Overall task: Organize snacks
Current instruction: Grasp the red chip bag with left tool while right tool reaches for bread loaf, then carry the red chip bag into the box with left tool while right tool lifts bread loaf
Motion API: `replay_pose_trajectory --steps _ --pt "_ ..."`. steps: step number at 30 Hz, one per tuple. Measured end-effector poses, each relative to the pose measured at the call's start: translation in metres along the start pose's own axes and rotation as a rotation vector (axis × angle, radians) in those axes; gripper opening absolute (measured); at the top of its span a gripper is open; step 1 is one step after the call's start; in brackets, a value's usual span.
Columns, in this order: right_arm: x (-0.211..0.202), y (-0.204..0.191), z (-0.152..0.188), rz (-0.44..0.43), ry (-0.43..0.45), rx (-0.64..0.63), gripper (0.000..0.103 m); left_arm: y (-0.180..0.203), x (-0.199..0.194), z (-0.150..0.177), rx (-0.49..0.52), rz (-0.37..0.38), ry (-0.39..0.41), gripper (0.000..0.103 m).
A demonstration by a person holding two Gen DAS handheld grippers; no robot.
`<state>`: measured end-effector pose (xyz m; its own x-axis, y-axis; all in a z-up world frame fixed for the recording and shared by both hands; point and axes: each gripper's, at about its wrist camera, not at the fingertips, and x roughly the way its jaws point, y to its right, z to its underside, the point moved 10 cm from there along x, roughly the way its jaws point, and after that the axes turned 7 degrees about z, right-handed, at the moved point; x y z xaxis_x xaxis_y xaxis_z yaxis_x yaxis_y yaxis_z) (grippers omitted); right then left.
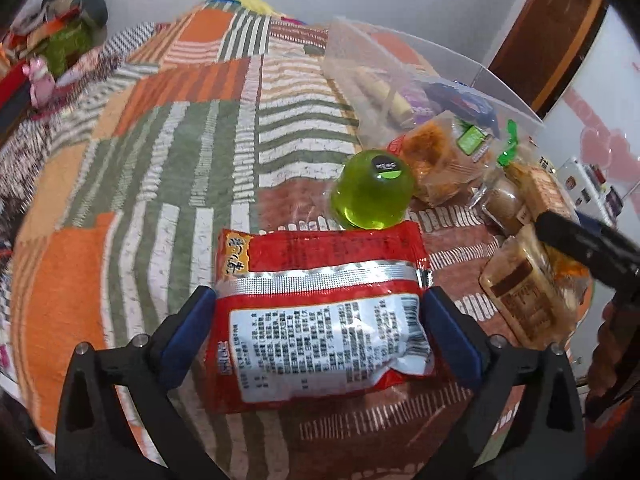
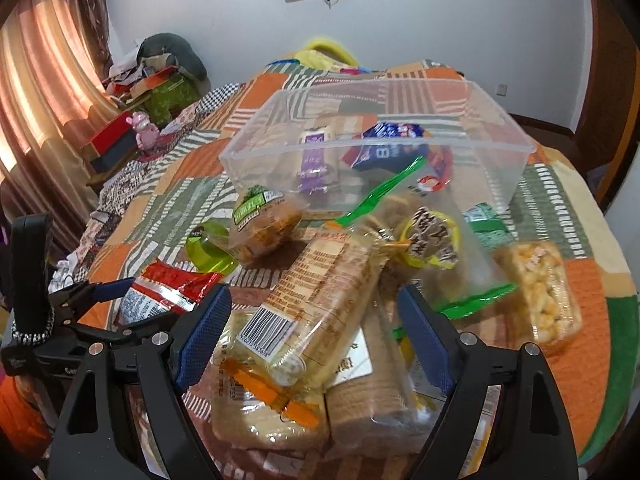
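Red packet (image 1: 320, 316) betw. open (tilted-down) left hand-held gripper (image 1: 316, 304).

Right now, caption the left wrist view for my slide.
Open left gripper straddles a red snack packet on the patchwork cloth, green jelly cup just beyond.

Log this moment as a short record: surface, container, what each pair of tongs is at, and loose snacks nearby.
surface: patchwork cloth in orange, green and white
container: clear plastic box, open, a few wrapped snacks inside
left tongs: open, straddling a red snack packet that lies flat, back label up
right tongs: open, over a clear-wrapped biscuit pack atop a pile
loose nearby: green jelly cup; puffed-rice bar
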<state>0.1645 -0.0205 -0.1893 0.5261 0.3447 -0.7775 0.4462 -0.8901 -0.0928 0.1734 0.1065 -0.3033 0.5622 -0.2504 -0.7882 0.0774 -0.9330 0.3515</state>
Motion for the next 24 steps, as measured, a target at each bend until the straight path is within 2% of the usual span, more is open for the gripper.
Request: replay_pose_trajectory --steps 2,5,8,14,18,24 --pt "0.003 0.0 0.002 0.001 -0.011 0.001 0.074 0.0 0.006 -0.001 -0.005 0.01 -0.009 0.103" --pt "0.007 0.002 0.003 -0.009 -0.025 0.02 0.069 0.006 0.011 -0.003 0.04 -0.018 -0.006 0.103" --pt "0.004 0.008 0.002 -0.004 -0.021 0.035 0.056 0.005 0.012 -0.004 0.032 -0.005 -0.003 0.103" --pt "-0.002 0.019 0.001 0.013 -0.008 0.04 0.027 0.012 0.005 -0.005 0.064 0.017 -0.002 0.081" --pt "-0.007 0.023 0.0 0.001 0.012 0.048 0.022 0.018 -0.001 -0.006 0.092 0.006 0.002 0.076" --pt "-0.019 0.024 -0.008 0.013 0.046 0.03 0.022 0.027 -0.025 -0.017 0.121 -0.01 0.056 0.076"
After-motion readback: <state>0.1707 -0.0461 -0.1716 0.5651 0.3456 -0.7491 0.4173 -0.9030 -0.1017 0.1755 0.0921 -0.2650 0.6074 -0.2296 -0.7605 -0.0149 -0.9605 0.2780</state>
